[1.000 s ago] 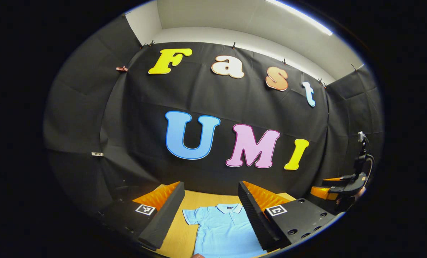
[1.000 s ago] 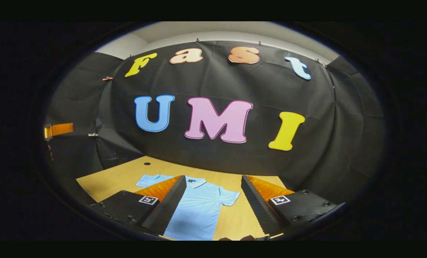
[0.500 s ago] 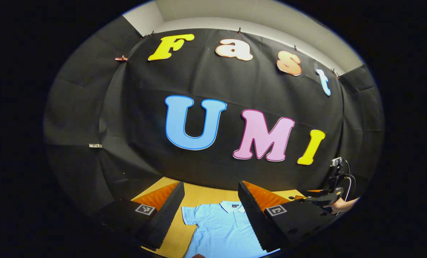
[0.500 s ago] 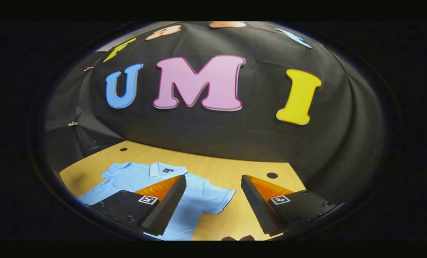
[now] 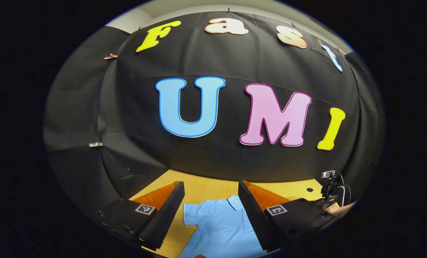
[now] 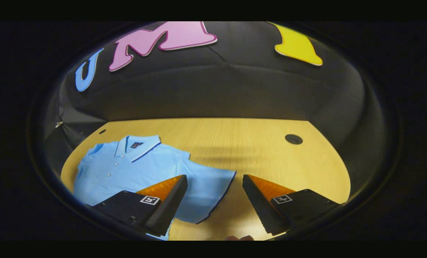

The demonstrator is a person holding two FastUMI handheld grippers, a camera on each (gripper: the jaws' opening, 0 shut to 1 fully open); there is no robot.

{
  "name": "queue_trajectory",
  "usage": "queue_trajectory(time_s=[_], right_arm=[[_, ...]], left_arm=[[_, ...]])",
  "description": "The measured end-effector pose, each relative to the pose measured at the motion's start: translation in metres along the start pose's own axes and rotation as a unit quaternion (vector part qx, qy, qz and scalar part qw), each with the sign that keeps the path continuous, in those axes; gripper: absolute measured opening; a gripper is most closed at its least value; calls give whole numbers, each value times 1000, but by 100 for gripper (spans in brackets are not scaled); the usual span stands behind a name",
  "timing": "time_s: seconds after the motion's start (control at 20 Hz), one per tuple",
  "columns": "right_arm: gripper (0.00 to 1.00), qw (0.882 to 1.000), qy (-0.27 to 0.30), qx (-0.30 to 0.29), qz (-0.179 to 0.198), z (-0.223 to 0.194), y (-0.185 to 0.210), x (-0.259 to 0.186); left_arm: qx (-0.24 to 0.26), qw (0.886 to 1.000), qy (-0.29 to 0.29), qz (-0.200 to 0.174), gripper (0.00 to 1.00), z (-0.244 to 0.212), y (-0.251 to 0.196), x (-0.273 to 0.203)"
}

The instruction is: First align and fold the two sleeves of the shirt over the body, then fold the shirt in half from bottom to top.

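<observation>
Flat on the wooden table [image 6: 234, 143] lies the light blue shirt [image 6: 134, 168], front up, collar [image 6: 138, 145] toward the upper left of the right gripper view; its body fills the lower left of that frame, and one short sleeve [image 6: 208, 190] spreads out toward the lower centre; the right gripper [image 6: 215, 181] hovers over that sleeve with its jaws spread wide and nothing between them, one finger [image 6: 166, 204] over the cloth, the other over bare wood; a dark round hole [image 6: 294, 139] sits in the tabletop at the right of the frame; in the left gripper view the shirt [image 5: 220, 233] shows at the bottom centre, a sleeve [image 5: 193, 215] reaching to the left; the left gripper [image 5: 211, 200] hangs above it, jaws likewise spread apart and holding nothing; at the lower right edge of that frame the other gripper shows farther off, with part of a hand [image 5: 342, 209] on it; black cloth walls rise behind the table in both views
</observation>
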State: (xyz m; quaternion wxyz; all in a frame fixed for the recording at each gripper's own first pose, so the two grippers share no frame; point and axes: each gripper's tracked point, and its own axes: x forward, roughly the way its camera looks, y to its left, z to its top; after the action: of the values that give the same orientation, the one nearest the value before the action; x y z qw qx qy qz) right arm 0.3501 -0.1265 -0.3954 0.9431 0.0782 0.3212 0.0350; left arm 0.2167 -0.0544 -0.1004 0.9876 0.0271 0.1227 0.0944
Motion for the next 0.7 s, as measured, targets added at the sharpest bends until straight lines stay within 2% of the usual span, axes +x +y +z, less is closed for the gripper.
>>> queue_trajectory(time_s=[0.2, 0.25, 0.3, 0.35, 0.4, 0.45, 0.5, 0.6, 0.7], right_arm=[[96, 1000, 22, 5, 2, -11, 2, 9], [90, 1000, 30, 0, 0, -15, 4, 12], [75, 999, 48, -5, -9, -28, 3, 18], [71, 999, 41, -7, -13, -24, 3, 14], [72, 998, 53, -3, -25, -27, -1, 16], [61, 998, 51, 3, -39, -24, -8, 18], [40, 998, 48, 15, -41, -21, -12, 10], [15, 997, 48, 49, -42, -21, -11, 18], [2, 995, 53, 73, -46, -23, -10, 21]], left_arm=[[3, 1000, 7, 3, 97, -3, -4, 9], [1, 1000, 8, 5, 97, -2, -3, 9], [0, 1000, 10, 6, 97, -3, -2, 7], [2, 1000, 10, 6, 97, -1, 0, 5], [4, 1000, 9, 7, 97, -1, 4, 3], [6, 1000, 9, 13, 97, -1, 12, 2], [5, 1000, 11, 16, 97, -2, 16, 2], [-1, 1000, 13, 20, 97, -3, 24, 1], [-3, 1000, 9, 22, 97, -2, 33, -3]])
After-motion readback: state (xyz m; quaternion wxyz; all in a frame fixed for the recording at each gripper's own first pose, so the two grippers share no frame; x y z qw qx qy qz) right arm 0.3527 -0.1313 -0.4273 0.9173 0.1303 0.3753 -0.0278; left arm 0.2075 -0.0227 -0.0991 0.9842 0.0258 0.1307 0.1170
